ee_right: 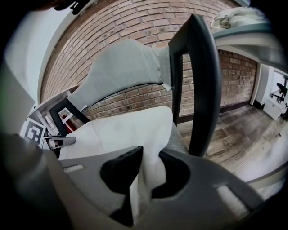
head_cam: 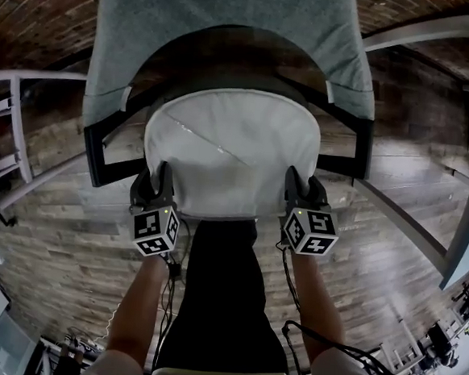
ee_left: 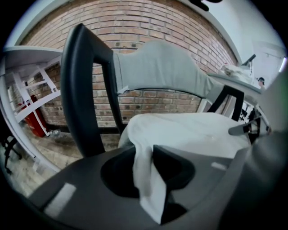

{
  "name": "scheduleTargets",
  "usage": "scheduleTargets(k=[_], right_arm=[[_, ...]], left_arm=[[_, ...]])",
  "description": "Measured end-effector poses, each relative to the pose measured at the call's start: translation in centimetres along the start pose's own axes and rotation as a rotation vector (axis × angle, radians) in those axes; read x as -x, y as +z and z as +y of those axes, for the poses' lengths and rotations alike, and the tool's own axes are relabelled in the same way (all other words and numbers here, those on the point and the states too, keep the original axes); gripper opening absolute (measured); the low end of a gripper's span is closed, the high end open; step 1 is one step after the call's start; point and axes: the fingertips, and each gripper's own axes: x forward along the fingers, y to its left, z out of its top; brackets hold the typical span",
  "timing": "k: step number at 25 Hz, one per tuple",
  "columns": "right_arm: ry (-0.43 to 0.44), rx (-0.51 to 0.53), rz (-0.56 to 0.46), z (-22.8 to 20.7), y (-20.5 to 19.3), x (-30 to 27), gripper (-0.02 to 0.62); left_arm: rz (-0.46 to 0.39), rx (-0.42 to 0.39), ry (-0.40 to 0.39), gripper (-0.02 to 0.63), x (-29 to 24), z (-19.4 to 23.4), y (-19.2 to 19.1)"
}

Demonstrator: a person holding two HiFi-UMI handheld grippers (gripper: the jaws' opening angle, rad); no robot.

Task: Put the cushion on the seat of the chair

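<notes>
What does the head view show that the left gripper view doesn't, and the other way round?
Head view only: the person's arms, legs and the cushion in whole outline. Left gripper view only: a fold of cushion pinched between the left gripper jaws, and a red object by the brick wall. Both: the white cushion, the chair's grey backrest, that wall.

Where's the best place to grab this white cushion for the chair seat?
Its near edge, one corner per claw, from the open front of the chair. The cushion is wide and limp; the left claw and right claw pinching thin fabric there hold it spread.
</notes>
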Motion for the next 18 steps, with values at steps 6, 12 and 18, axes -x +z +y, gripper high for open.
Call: scheduleTargets(k=[6, 12, 18], right_arm=[[0.009, -0.016, 0.000, -0.3, -0.6, -0.5, 0.060], [0.016, -0.054, -0.020, -0.6, -0.4, -0.4, 0.089], [-0.020, -0.084, -0.035, -1.1, 0.0, 0.1, 0.150]], left_arm=[[0.006, 0.017, 0.004, 0.086, -0.4, 0.1, -0.7], [0.020, 0.003, 0.012, 0.086, -0.3, 0.1, -0.6], [0.018, -0.001, 0.040, 0.095, 0.1, 0.0, -0.2]])
